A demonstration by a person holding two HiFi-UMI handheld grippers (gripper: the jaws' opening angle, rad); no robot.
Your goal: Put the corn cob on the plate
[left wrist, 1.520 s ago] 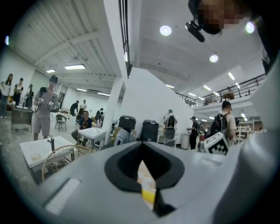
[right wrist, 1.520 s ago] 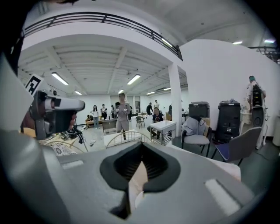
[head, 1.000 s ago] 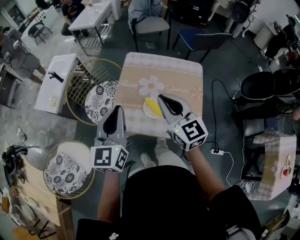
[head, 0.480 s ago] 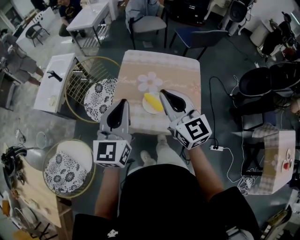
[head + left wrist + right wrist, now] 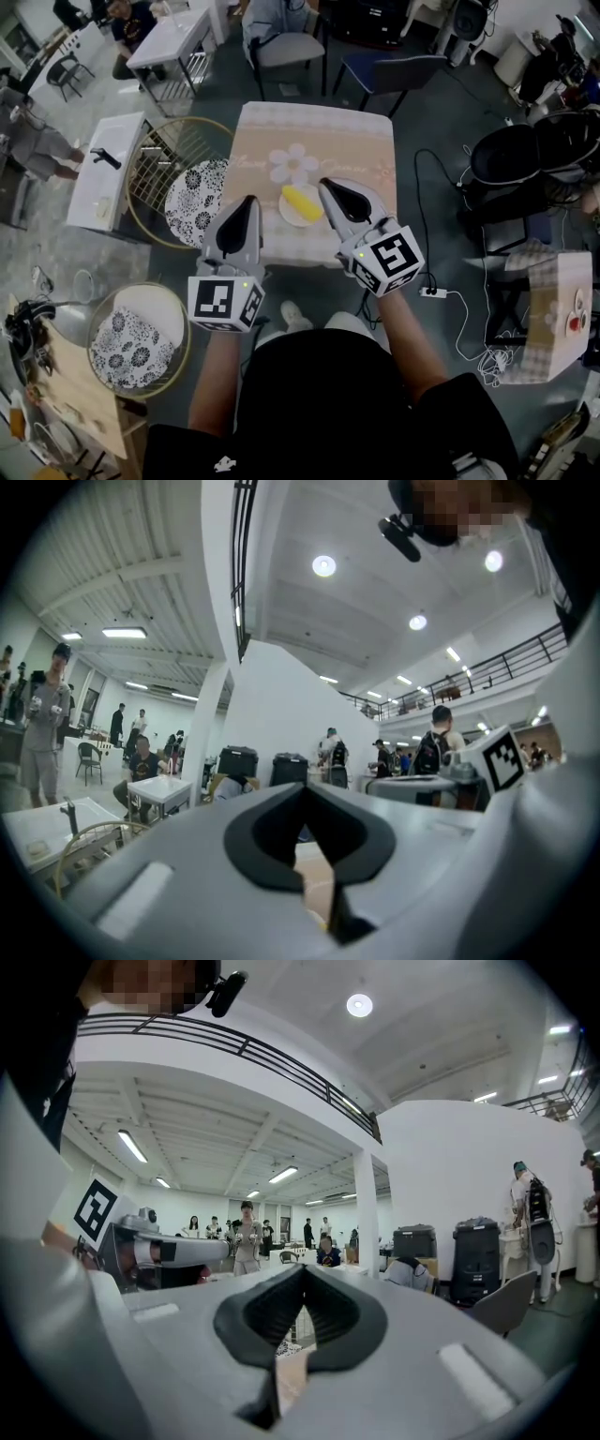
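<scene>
Head view: corn cob [image 5: 302, 200] lies on the plate [image 5: 289, 216] at three o'clock from your left gripper [image 5: 249, 202] — it and your right gripper [image 5: 325, 185] are both closed, empty.

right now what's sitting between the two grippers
In the head view, the corn cob on its plate lies between the left gripper and right gripper.
</scene>
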